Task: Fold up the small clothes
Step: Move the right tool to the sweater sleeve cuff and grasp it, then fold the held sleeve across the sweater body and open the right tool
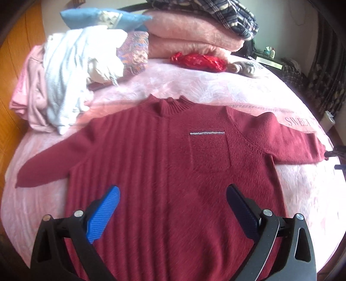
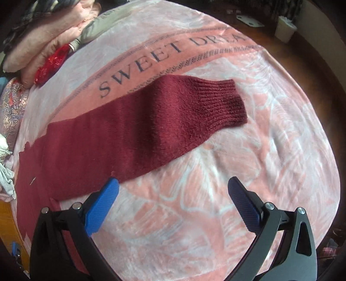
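In the left wrist view, a dark red sweater (image 1: 164, 155) lies flat, front side up, on a pink blanket (image 1: 216, 86) that covers the bed. Its collar (image 1: 170, 106) points away from the camera and both sleeves are stretched out sideways. A chest pocket (image 1: 208, 151) with a thin sparkly strip (image 1: 207, 132) along its top sits on the side toward the right of the picture. The left gripper (image 1: 173, 194) hangs over the lower part of the sweater with its two fingers spread wide and nothing between them (one pad bright blue, the other darker). Beyond the sweater, to the left, is a heap of white and pink clothes (image 1: 64, 86); further back are folded pink blankets (image 1: 192, 36) with a plaid cloth (image 1: 216, 13) on top, a blue pillow (image 1: 103, 18), and a shiny red bag (image 1: 199, 61) lying in front of the folded blankets.

In the right wrist view, one sleeve (image 2: 151, 125) of the sweater runs across the blanket, its ribbed cuff (image 2: 225, 103) lying flat toward the upper right. Part of the sleeve overlaps a band printed with "SWEET DREA" (image 2: 168, 54) (the rest is cut off). The right gripper (image 2: 173, 183) hovers near the sleeve's lower edge, over bare blanket, fingers wide apart and holding nothing. The red bag (image 2: 52, 64) shows at the upper left.
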### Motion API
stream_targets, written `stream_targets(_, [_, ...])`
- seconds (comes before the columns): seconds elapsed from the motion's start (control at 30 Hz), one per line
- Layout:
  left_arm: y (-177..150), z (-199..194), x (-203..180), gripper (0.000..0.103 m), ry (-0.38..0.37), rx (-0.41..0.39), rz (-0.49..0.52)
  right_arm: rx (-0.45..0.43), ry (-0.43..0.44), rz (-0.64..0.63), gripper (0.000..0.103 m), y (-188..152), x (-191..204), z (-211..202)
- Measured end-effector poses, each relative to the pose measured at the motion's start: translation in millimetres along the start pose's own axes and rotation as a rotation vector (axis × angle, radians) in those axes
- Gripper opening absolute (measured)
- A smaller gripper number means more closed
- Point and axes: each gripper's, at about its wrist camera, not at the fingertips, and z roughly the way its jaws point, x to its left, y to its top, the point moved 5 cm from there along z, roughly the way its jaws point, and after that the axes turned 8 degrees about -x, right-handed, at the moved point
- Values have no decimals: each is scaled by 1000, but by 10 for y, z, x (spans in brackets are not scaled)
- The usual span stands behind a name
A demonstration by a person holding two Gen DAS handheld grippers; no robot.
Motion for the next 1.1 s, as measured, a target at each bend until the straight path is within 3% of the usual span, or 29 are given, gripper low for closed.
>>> stream_targets(0.37, [153,656,-162,99,5,52,-99,27,13,18,99,309,-226,482])
stream_targets(0.6, [278,844,-368,99,9,33,-87,22,28,2,99,400,-227,569])
stream_targets(0.67, [276,875,-391,99,11,34,-84,14,22,-8,93,434,-190,610])
stream_targets(0.7, [268,892,-390,99,16,37,-79,4,17,-15,84,457,-179,610])
stream_targets(0.77, [261,919,-374,99,19,40,-83,-24,50,-21,58,495,-154,555])
stream_targets(0.83, [261,952,-331,99,21,50,-97,-36,118,-15,10,519,-90,487])
stream_targets(0.93, [307,962,-234,99,23,44,-115,-101,93,-29,10,566,64,307])
stream_targets(1.0, [354,968,-153,99,26,37,-128,-155,62,-113,10,550,372,111])
stream_targets(1.1, [420,966,-16,99,32,30,-147,-214,93,-247,10,433,981,-197])
